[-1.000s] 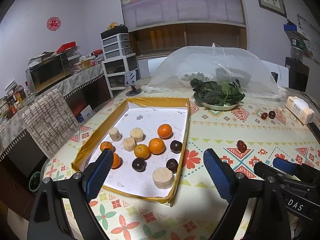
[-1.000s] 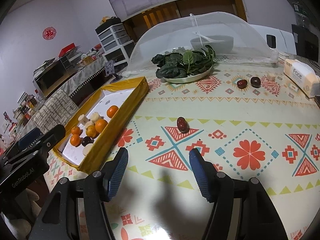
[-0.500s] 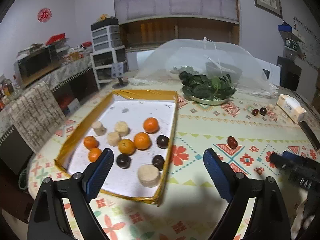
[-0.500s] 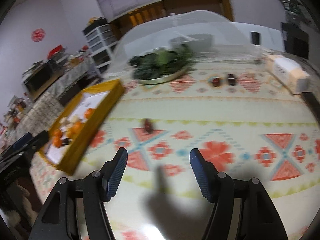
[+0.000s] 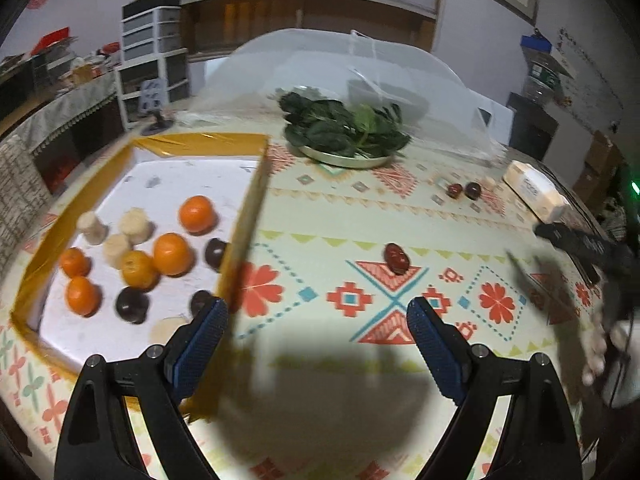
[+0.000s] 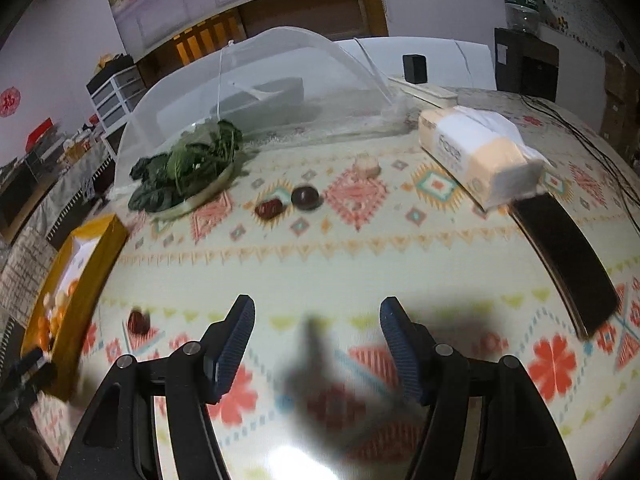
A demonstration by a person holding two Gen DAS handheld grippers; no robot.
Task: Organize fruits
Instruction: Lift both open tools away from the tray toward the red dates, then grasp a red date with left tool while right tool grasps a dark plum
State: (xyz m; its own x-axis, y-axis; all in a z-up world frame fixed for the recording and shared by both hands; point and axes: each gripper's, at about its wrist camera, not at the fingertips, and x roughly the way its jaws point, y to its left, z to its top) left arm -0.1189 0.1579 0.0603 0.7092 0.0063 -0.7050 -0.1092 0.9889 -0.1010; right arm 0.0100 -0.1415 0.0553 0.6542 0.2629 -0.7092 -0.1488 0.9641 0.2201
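Both tongs, left (image 5: 316, 316) and right (image 6: 316, 320), gape empty; blurred, seemingly red fruit (image 5: 396, 258) lies beyond.

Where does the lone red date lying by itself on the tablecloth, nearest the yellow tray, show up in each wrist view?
Left wrist view: the lone red date lies right of centre, beyond the open left gripper, on a red triangle of the tablecloth pattern.
Right wrist view: the same date is blurred at lower left, close beside the yellow tray.
Shared landmark: the plate of leafy greens.
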